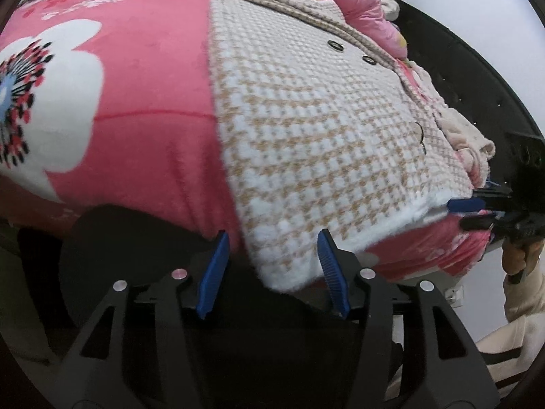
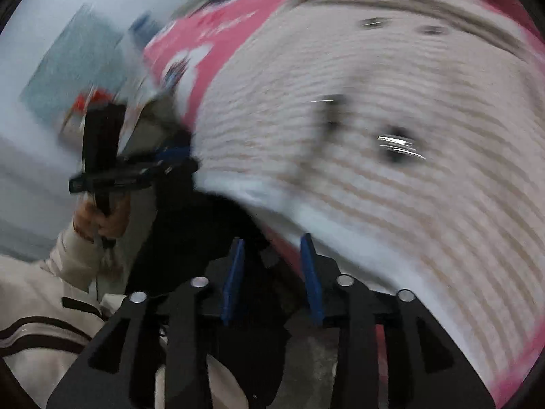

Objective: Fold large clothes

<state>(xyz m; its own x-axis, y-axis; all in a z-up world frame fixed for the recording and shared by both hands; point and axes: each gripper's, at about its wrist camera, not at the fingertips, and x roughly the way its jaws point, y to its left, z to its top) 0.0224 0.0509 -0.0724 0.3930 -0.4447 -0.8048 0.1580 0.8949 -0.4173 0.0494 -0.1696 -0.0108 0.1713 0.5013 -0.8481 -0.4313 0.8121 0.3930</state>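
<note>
while the coat [image 1: 327, 109] lies on a pink floral blanket [image 1: 143, 95] — white walls behind — both grippers [image 1: 272, 255] [image 2: 272, 259] gape.

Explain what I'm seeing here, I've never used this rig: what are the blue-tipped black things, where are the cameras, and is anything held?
Each picture comes from a fisheye camera on a handheld gripper, looking along its two blue fingers. The left gripper is open, at the near corner of the checked coat. The coat lies flat on a pink flowered blanket. The right gripper, in its own blurred view, is open at the coat's hem and holds nothing. A pink quilt is bunched behind.
</note>
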